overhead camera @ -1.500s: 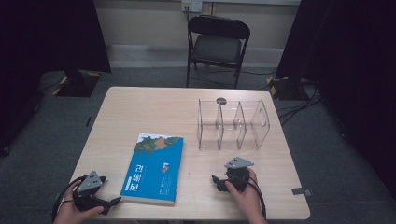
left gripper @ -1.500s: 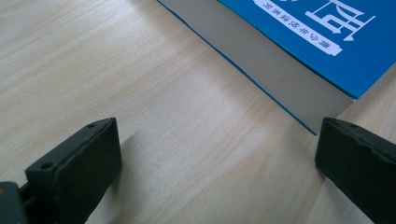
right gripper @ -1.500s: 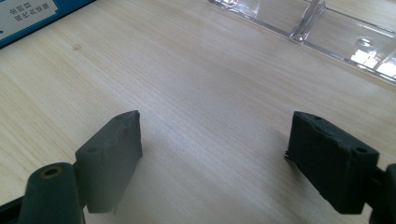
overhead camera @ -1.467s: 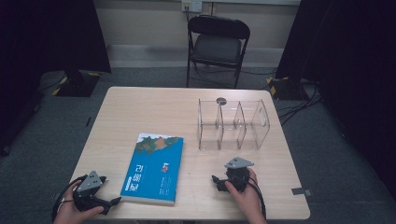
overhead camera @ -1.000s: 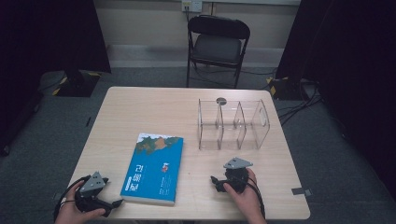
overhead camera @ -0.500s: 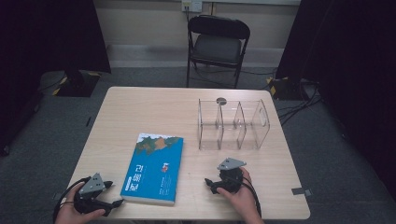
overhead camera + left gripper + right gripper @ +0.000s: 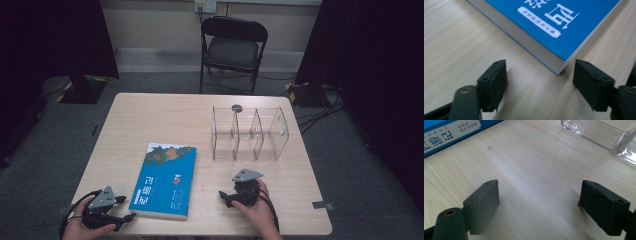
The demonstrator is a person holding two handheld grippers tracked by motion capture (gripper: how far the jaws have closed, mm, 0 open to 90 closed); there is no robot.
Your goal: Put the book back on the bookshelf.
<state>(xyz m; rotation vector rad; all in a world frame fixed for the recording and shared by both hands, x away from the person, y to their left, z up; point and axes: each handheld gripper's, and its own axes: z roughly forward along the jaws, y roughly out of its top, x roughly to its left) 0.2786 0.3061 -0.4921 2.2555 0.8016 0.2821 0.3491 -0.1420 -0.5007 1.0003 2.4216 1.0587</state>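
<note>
Currently the book [image 7: 164,181] lies flat on the counter [image 7: 160,120], lower centre-left of the high view, blue cover up, spine edge toward the frame's left. Left gripper [image 7: 124,208] sits at the lower left, just beside the book's near-left corner. In the left gripper view [image 7: 539,85] that corner [image 7: 560,65] pokes in between the jaws, nearer the right-hand one; jaws have just been closing but stand apart, neither pad touching the book. Bare wood shows either side of the corner.

Right gripper [image 7: 226,197] is at lower centre-right, held by a hand [image 7: 257,212], well apart from the book. Its own view [image 7: 537,202] shows jaws wide apart over bare counter, nothing between them; book edge at upper left, clear rack [image 7: 604,135] base at upper right.

Rack [image 7: 248,132] stands upright at centre-right of the high view, three compartments. Folding chair [image 7: 232,47] sits behind the counter, top centre.
</note>
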